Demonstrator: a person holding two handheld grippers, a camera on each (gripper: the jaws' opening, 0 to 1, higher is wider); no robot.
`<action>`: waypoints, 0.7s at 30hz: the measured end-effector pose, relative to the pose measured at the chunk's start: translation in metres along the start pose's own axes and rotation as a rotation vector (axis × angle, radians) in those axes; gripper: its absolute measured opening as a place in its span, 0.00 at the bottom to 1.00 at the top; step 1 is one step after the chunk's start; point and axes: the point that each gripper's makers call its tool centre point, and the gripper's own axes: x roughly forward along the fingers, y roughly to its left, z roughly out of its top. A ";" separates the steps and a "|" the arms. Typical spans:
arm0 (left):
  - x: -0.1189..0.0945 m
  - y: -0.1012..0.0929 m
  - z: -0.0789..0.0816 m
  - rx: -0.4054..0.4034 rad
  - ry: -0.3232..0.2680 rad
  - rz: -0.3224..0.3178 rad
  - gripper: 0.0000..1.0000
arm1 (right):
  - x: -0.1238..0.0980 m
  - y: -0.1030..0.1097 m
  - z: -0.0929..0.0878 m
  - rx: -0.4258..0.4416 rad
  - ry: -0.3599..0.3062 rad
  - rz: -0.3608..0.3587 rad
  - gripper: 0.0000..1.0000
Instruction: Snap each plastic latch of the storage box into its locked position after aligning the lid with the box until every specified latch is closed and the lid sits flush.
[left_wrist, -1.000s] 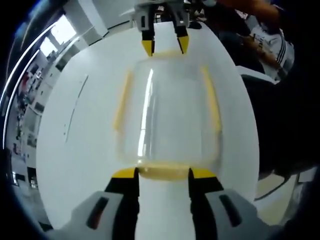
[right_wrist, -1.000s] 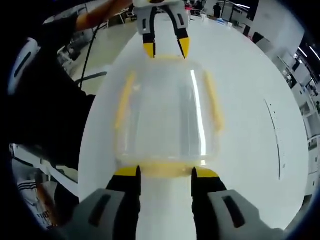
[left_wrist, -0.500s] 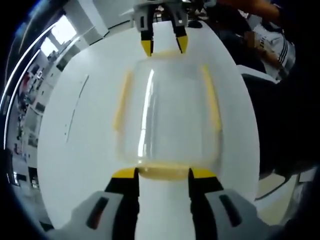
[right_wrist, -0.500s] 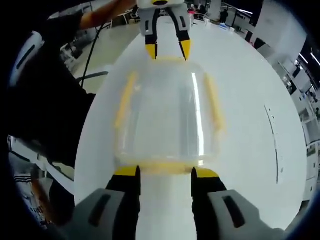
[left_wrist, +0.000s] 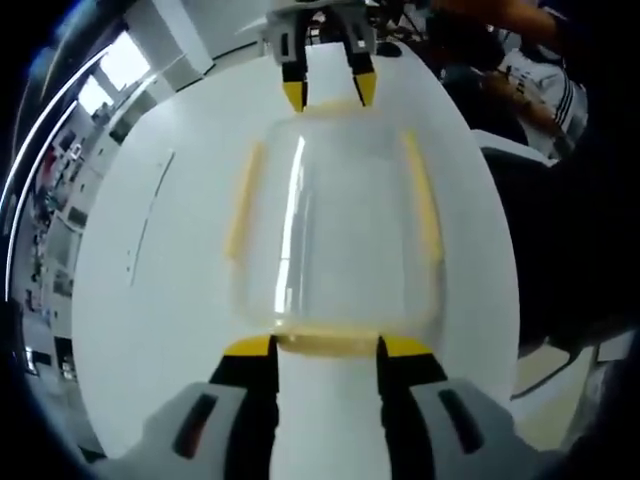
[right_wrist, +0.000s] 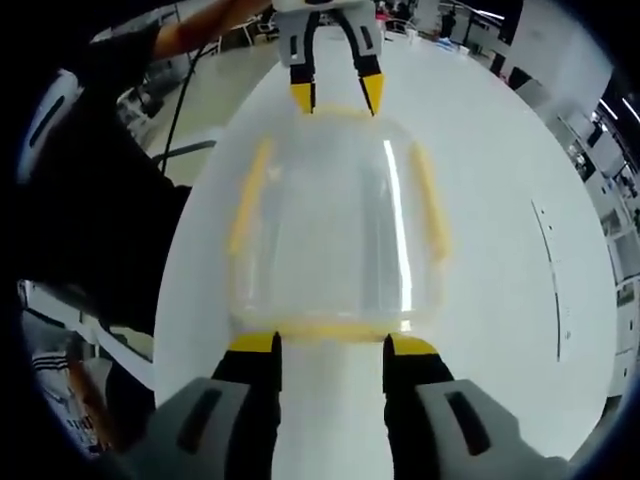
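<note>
On the white worktop (left_wrist: 150, 300) sits the clear storage box (left_wrist: 335, 235), lid on, between both tools. Its near yellow latch (left_wrist: 328, 343) lies just ahead of the left hand-held gripper (left_wrist: 326, 350), jaws spread, holding nothing. Opposite, the right hand-held gripper (right_wrist: 330, 345) stands likewise parted at the other end latch (right_wrist: 330, 328).

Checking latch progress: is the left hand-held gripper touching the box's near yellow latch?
Touching. In the left gripper view, the left hand-held gripper has both open jaw tips against the near yellow latch of the storage box, with no gap.
</note>
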 end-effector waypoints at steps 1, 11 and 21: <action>0.000 0.000 0.000 0.003 0.000 -0.003 0.37 | 0.000 0.001 0.001 0.032 -0.004 0.003 0.37; -0.001 0.000 -0.003 0.002 -0.027 -0.007 0.37 | 0.001 0.001 0.002 0.016 0.004 0.017 0.38; -0.001 -0.001 -0.003 -0.010 -0.045 -0.004 0.37 | 0.001 0.001 0.003 0.008 -0.010 0.032 0.38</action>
